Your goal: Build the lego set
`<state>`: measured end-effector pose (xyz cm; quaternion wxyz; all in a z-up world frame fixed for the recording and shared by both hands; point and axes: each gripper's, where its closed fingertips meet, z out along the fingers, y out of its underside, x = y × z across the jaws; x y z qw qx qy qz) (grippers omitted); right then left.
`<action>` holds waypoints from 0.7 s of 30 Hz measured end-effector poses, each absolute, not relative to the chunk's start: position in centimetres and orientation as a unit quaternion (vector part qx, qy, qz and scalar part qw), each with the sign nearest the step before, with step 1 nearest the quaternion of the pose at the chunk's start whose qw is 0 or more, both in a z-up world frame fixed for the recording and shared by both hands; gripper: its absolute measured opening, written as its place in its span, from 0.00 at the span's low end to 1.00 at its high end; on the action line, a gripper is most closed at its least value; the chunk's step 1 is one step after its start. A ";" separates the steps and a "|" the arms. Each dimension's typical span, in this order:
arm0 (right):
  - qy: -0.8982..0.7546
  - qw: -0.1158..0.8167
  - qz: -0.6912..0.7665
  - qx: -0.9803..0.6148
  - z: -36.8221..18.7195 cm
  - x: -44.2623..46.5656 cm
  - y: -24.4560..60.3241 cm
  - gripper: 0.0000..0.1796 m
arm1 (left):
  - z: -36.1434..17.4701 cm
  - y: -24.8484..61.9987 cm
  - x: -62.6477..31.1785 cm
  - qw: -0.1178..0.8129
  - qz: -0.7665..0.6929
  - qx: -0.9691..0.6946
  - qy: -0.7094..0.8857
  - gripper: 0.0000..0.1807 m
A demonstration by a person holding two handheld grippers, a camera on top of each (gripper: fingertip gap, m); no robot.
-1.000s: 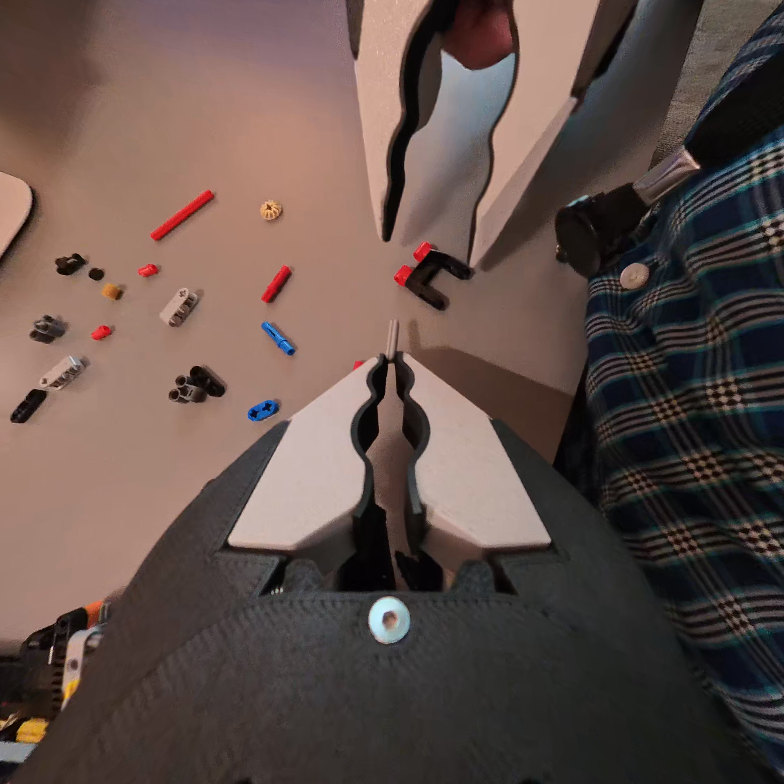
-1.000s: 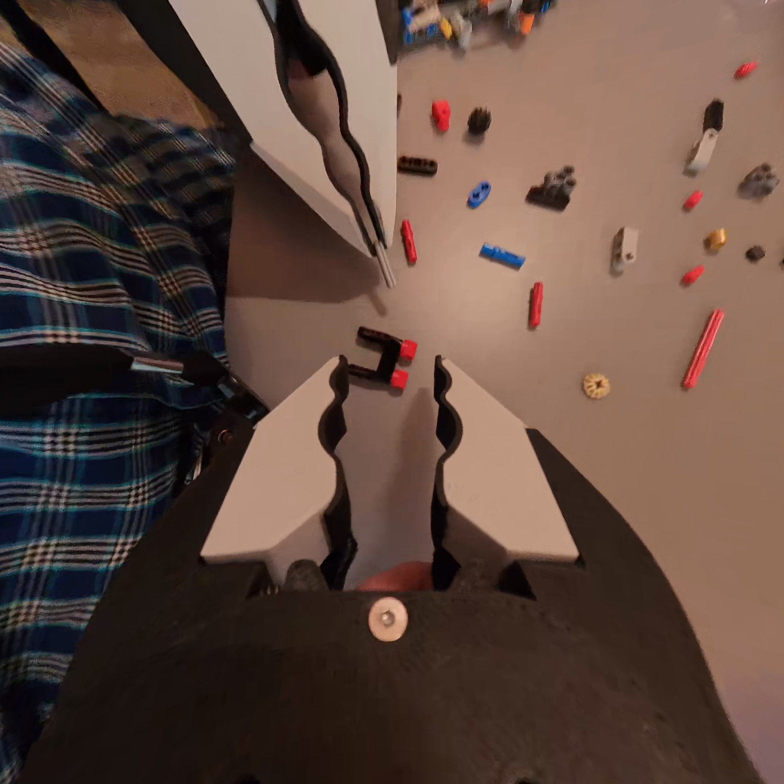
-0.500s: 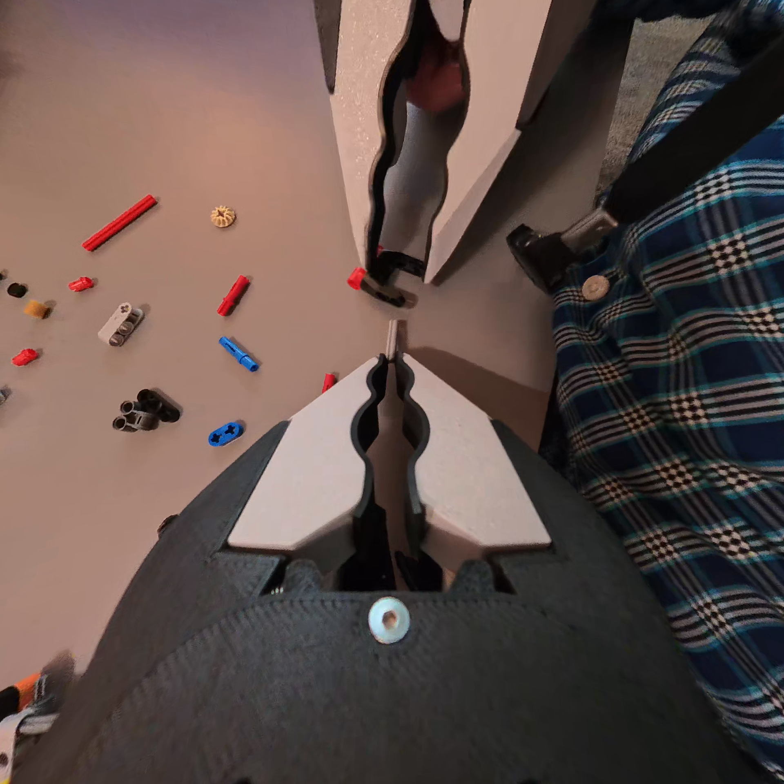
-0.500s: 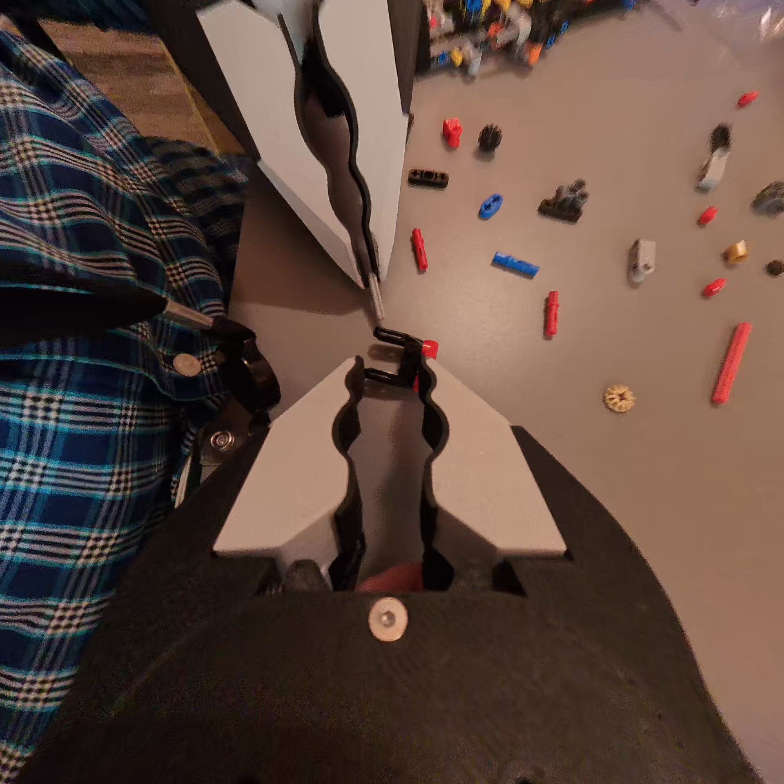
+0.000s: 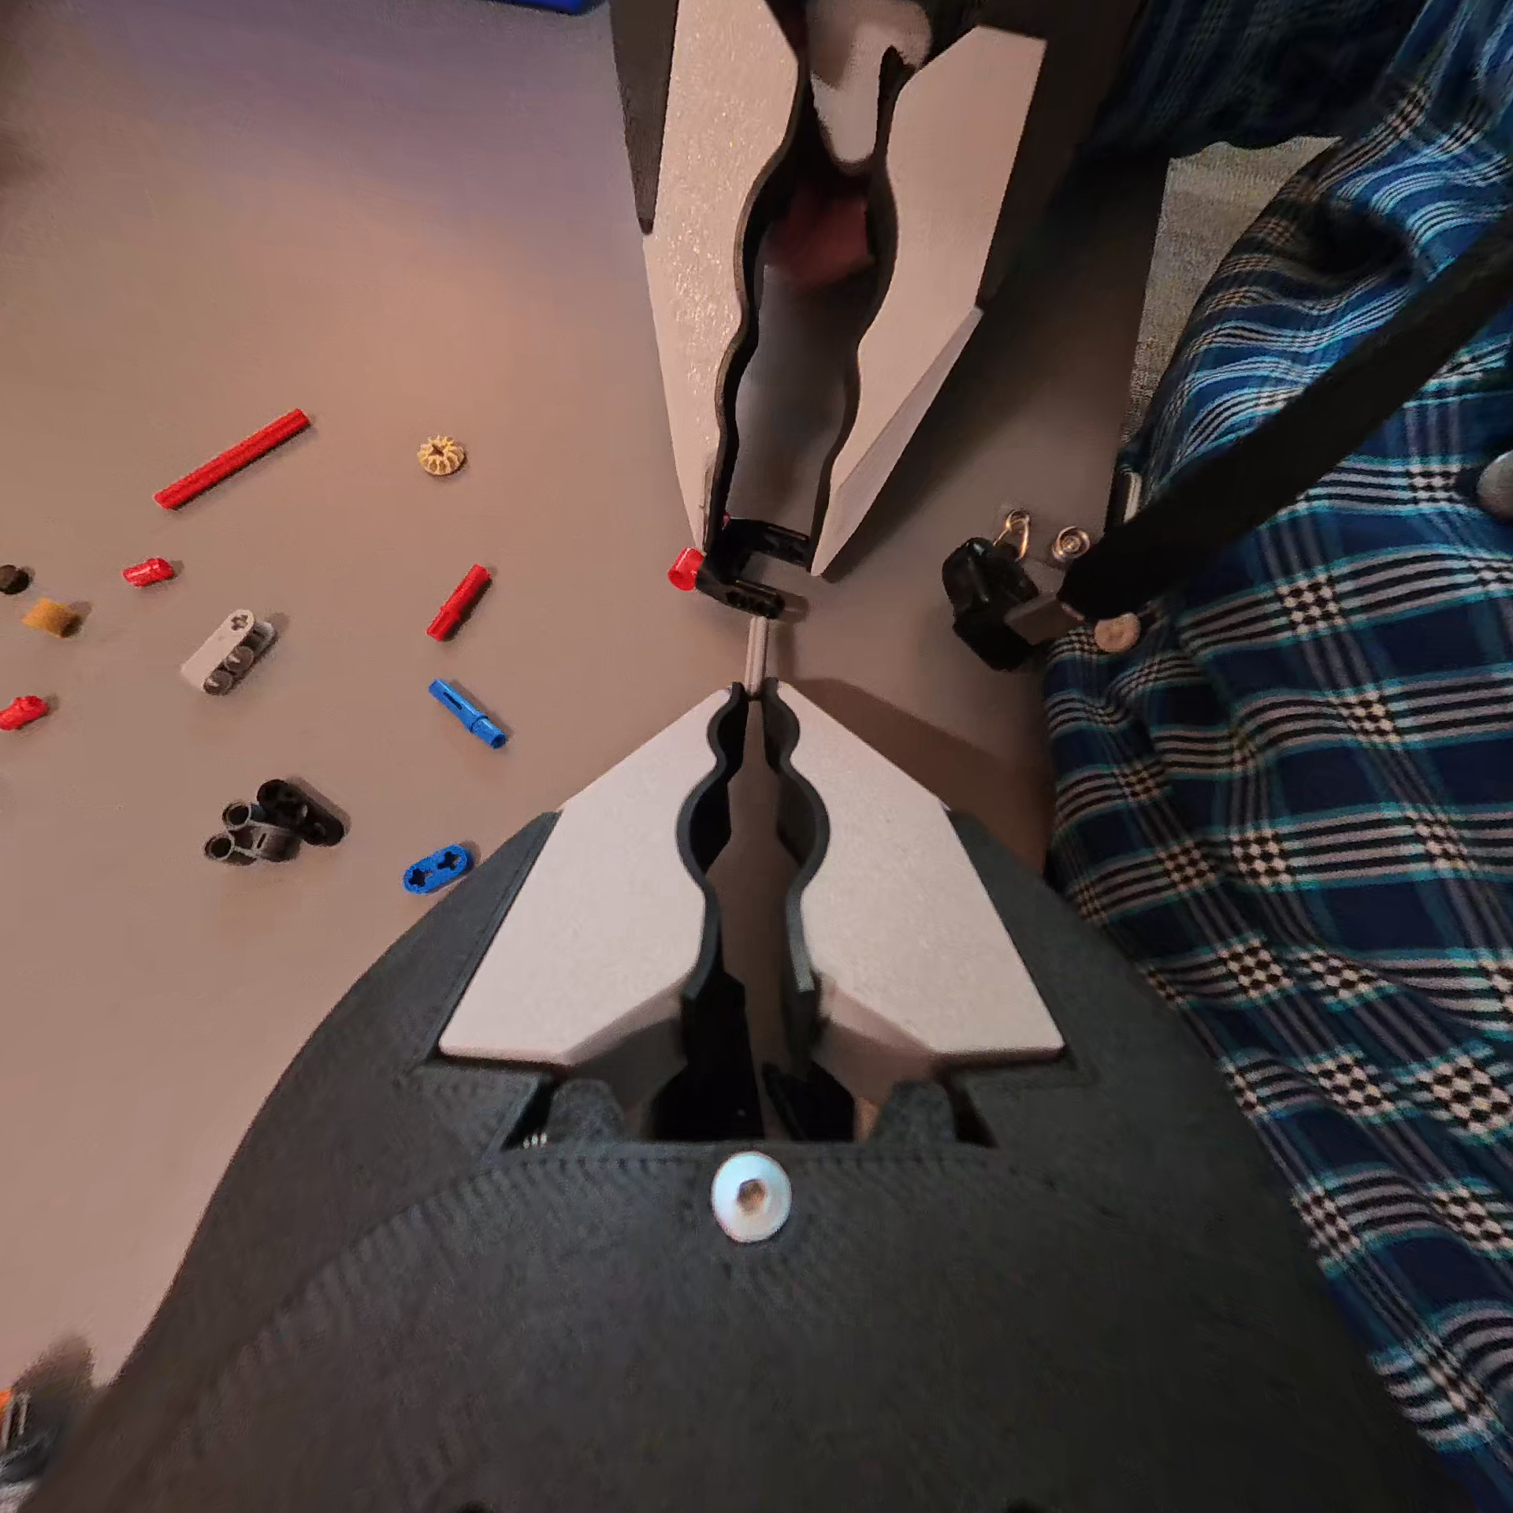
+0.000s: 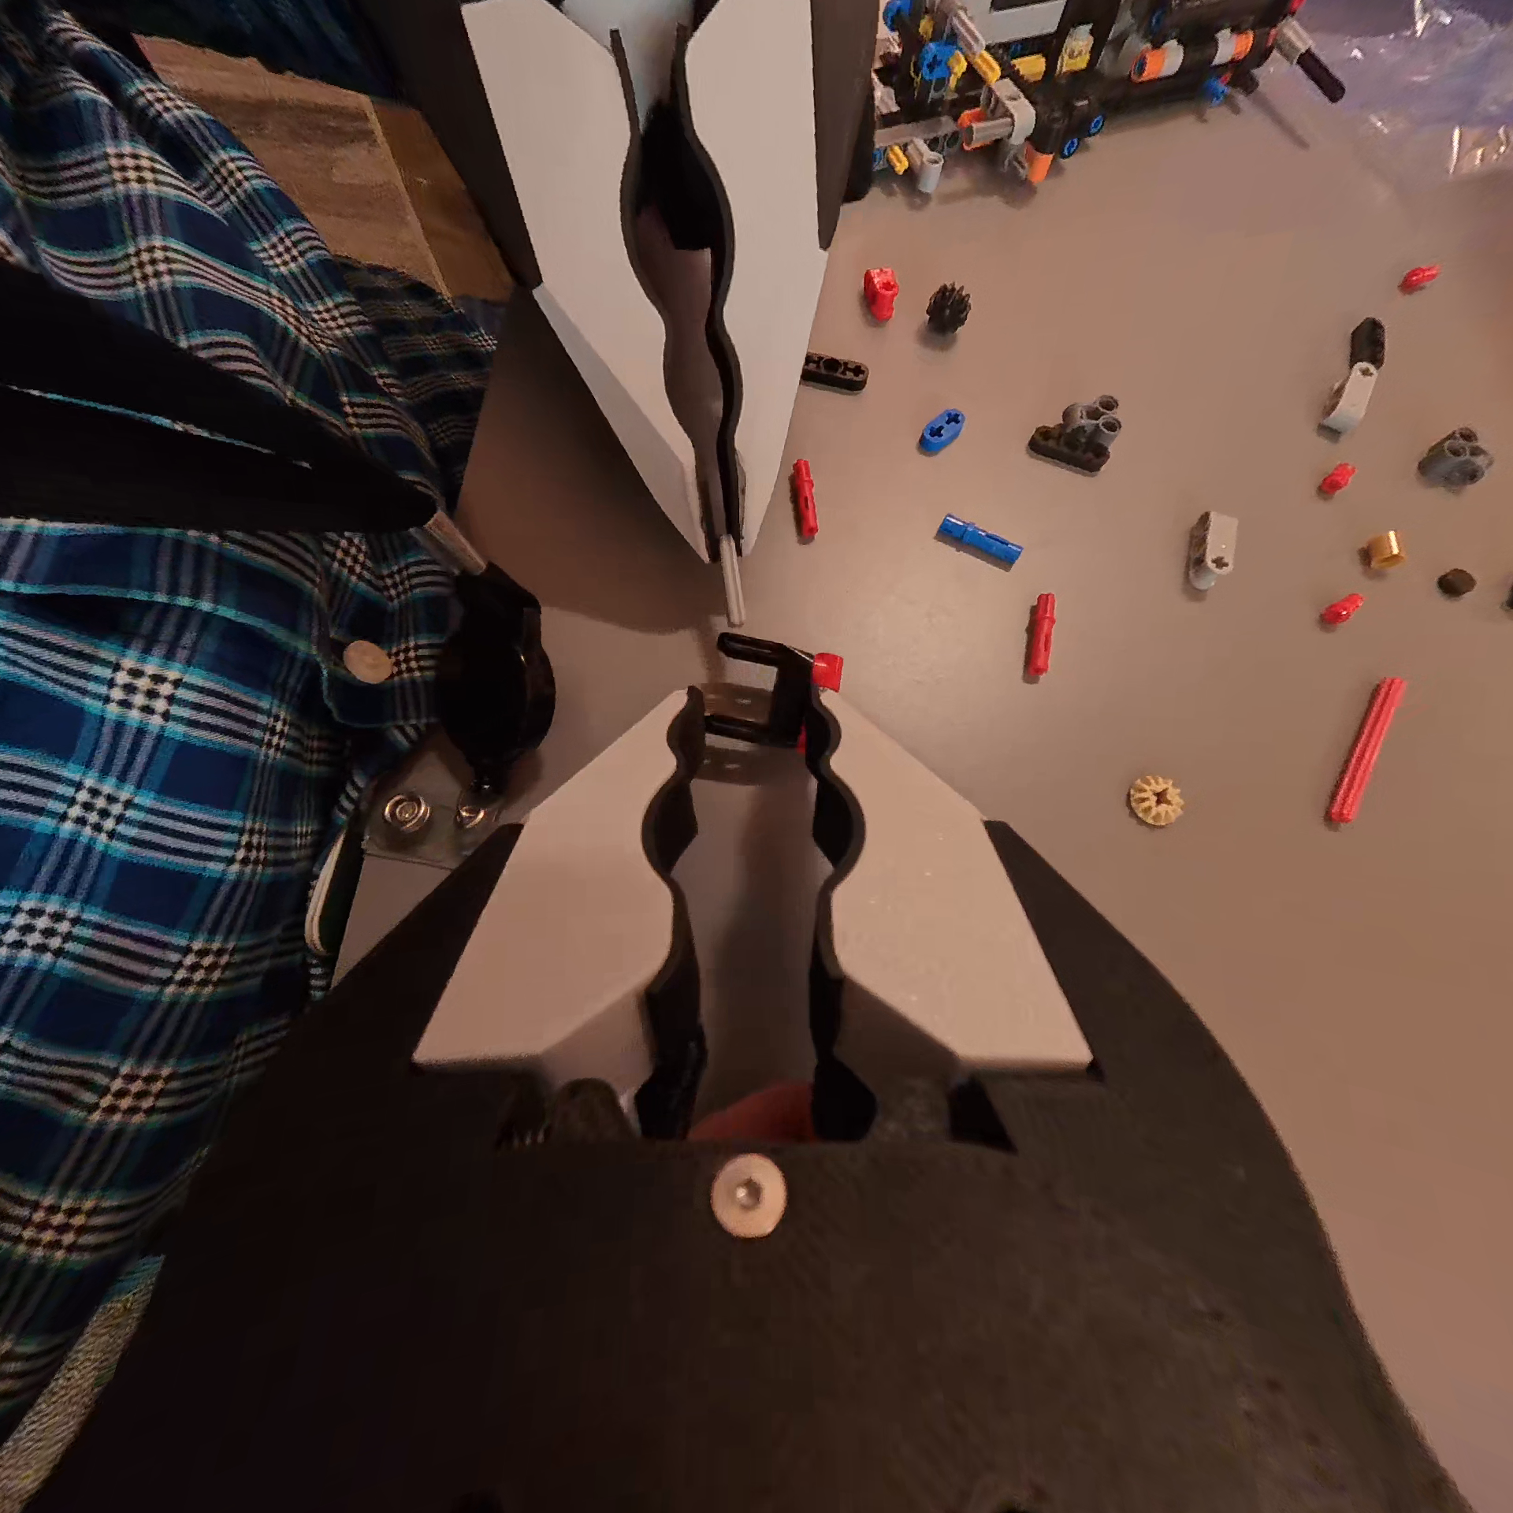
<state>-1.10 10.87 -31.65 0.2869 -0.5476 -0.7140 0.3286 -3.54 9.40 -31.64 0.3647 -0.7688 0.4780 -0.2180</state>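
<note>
My left gripper (image 5: 755, 694) is shut on a thin grey axle (image 5: 758, 651) that sticks out past its tips. My right gripper (image 6: 749, 711) is shut on a black U-shaped piece (image 6: 765, 684) with a red pin (image 6: 828, 671) on its side. The two grippers face each other tip to tip, just above the grey table (image 5: 368, 246) near its edge. In the left wrist view the axle's end meets the black piece (image 5: 749, 573), held by the right gripper (image 5: 761, 544). In the right wrist view a small gap shows between the axle (image 6: 733, 585), held by the left gripper (image 6: 724, 544), and the piece.
Loose parts lie on the table: a long red axle (image 5: 232, 458), a tan gear (image 5: 442, 454), red pins (image 5: 458, 602), a blue pin (image 5: 467, 712), a blue link (image 5: 438, 868), black connectors (image 5: 274, 823). A partly built model (image 6: 1023, 82) stands farther off. A person's plaid shirt (image 5: 1310, 737) is close beside the grippers. Left and right tips are no more than a few centimetres apart. The blue link (image 5: 438, 868) is about 8 centimeters from my left fingertips. My right wrist view (image 6: 938, 430) looks at it from another angle.
My right gripper closed on the black U-shaped piece, which lay on the table a second ago, and brought it up to the axle's end. My left gripper kept hold of the axle.
</note>
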 end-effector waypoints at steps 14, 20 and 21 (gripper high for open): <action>-0.721 0.291 0.327 -0.538 -31.6 -1.1 11.1 0.02 | -31.8 9.1 -3.1 0.356 -0.224 -0.763 0.490 0.01; -0.724 0.287 0.325 -0.536 -31.8 -1.2 11.1 0.03 | -32.1 9.0 -2.6 0.347 -0.220 -0.762 0.501 0.01; -0.725 0.286 0.326 -0.536 -31.8 -1.2 11.1 0.02 | -32.2 8.9 -2.6 0.345 -0.218 -0.762 0.502 0.01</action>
